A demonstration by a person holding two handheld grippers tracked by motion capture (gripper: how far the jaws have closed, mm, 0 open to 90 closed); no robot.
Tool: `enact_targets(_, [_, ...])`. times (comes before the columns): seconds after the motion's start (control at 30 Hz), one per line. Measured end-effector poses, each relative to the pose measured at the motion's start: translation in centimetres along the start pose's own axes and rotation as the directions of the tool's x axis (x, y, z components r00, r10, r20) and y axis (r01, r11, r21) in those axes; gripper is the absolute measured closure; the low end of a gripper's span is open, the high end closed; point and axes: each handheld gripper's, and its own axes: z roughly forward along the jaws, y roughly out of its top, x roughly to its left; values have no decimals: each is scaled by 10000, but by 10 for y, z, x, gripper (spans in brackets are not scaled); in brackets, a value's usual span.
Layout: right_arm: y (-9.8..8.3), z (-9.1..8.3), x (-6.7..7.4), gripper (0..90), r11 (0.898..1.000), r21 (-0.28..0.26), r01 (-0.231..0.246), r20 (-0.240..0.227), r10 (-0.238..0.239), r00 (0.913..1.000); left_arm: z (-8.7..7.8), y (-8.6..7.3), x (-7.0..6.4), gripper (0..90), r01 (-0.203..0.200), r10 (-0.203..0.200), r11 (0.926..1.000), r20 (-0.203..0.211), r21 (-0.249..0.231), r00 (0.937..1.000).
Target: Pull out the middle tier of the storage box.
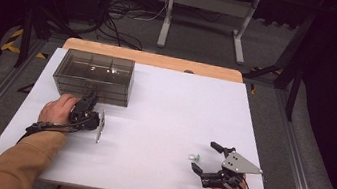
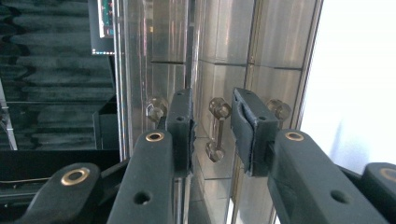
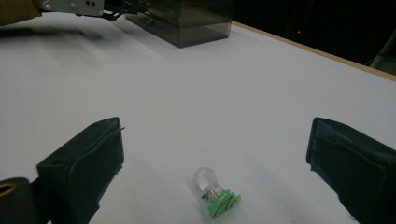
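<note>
A smoky clear drawer box (image 1: 93, 75) stands at the table's back left. My left gripper (image 1: 89, 99) points at its front. In the left gripper view the gripper (image 2: 212, 119) is rolled on its side, and its jaws stand a little apart on either side of a clear drawer handle (image 2: 217, 130); the pads (image 2: 187, 126) do not press on it. At the front right, my right gripper (image 1: 203, 156) rests open. A small clear ring with a green base (image 3: 215, 193) lies on the table between its wide-spread jaws (image 3: 217, 135), touching neither.
The white table top (image 1: 164, 109) has a wooden strip along its far edge. A grey plate (image 1: 100, 126) sticks out from the left gripper's side. Beyond the table are cables and a desk frame (image 1: 206, 14) on the floor.
</note>
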Motion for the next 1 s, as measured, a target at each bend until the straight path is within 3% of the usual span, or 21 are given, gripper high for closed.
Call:
enact_targets(0.4, [0,0,0,44,10000,-29,10,-11,-10,10000,6,-2,-2,793,-13,14,9999,73,-128,10000])
enact_targets(1.0, [0,0,0,44,10000,-22,18,-2,-18,10000,5,-4,0,805,15,-10,9997,196,-227,9998])
